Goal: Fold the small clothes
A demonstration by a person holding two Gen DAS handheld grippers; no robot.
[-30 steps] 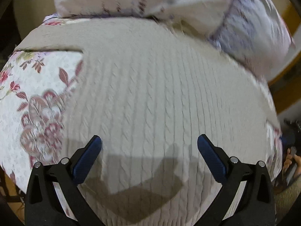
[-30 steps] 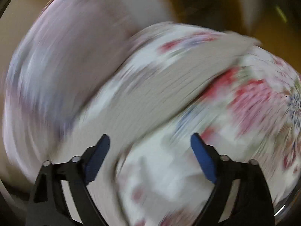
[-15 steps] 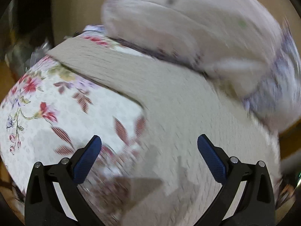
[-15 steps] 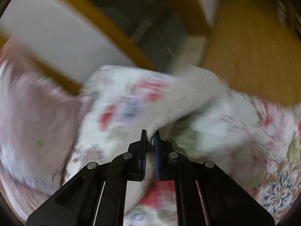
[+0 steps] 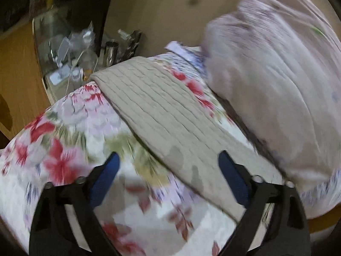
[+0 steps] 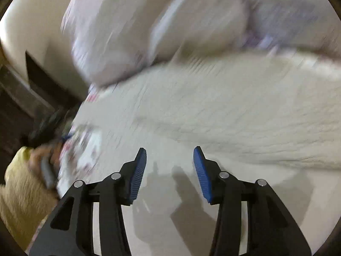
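The knit point(image 5: 168, 115) lies on the floral bed point(image 5: 70, 132), one long band of it stretched toward the nightstand point(image 5: 70, 64) corner, its far side close against the pillow point(image 5: 277, 89). In the right wrist view the same knit point(image 6: 223, 115) fills most of the frame, flat under the tool.

The main risk, as I judge it, is that the fold comes out crooked. Both tools are empty, so nothing pins the cloth; a pull on one part could drag the rest across the quilted cover and bunch it against the pillow. A second risk is a pinch that takes the bed cover along with the knit, since the left tool straddles the knit's edge, one finger over the flowers and the other over the cable pattern. The band's far end also lies at the bed's corner by the cluttered nightstand, and a careless tug could send it over the side.

The left tool point(image 5: 168, 168) hangs low over the bed with its jaws spread wide, gripping nothing, aimed along the band. The right tool point(image 6: 170, 170) is partly parted, holding nothing, pointed down at the knit from just above; heavy blur makes it hard to say whether its tips touch the cloth.
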